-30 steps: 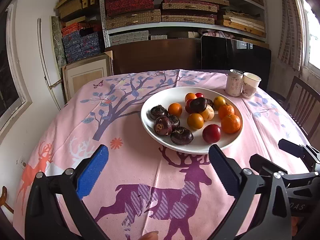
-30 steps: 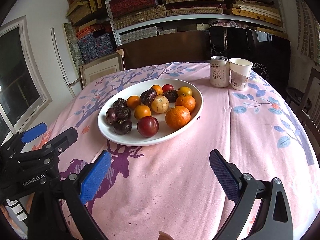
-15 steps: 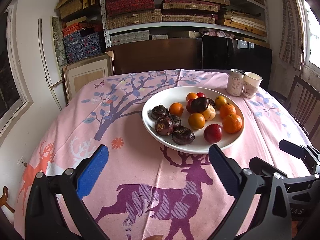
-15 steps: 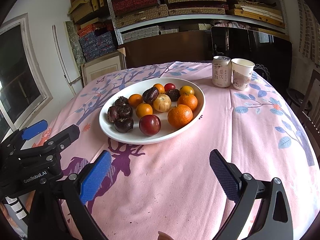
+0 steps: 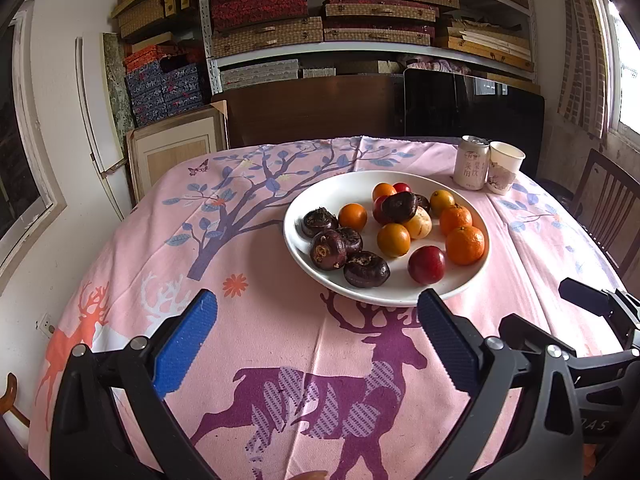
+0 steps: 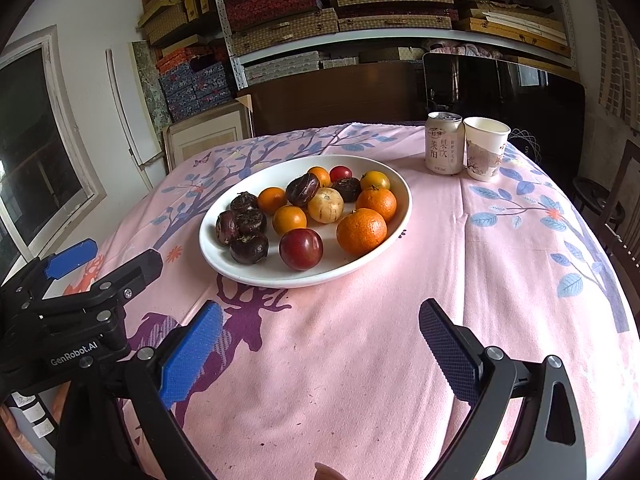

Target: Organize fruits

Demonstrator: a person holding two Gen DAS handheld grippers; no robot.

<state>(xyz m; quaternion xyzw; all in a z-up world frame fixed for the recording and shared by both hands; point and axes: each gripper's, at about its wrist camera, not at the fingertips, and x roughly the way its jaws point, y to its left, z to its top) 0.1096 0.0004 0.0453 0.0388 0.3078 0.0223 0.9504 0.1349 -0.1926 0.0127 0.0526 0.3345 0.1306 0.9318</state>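
Note:
A white plate (image 5: 312, 192) (image 6: 392, 184) on the pink tablecloth holds mixed fruit: several dark brown water chestnuts (image 5: 328, 248) (image 6: 248, 246) at its left, small oranges (image 5: 465, 245) (image 6: 361, 231), a red plum (image 5: 426, 265) (image 6: 301, 249) at the front, a pale yellow fruit (image 6: 325, 205) and small red and yellow fruits behind. My left gripper (image 5: 316, 344) is open and empty, above the cloth in front of the plate. My right gripper (image 6: 320, 354) is open and empty, in front of the plate and to its right. Each gripper shows in the other's view (image 5: 592, 320) (image 6: 72, 280).
A drink can (image 5: 472, 162) (image 6: 444, 142) and a paper cup (image 5: 505, 167) (image 6: 485, 148) stand together at the table's far right. A wooden chair (image 5: 608, 208) stands to the right. Shelves with boxes (image 5: 320, 28) and a dark cabinet are behind the table.
Both grippers have edged slightly toward the plate, which looks a little nearer. Both stay open and nothing on the table has moved.

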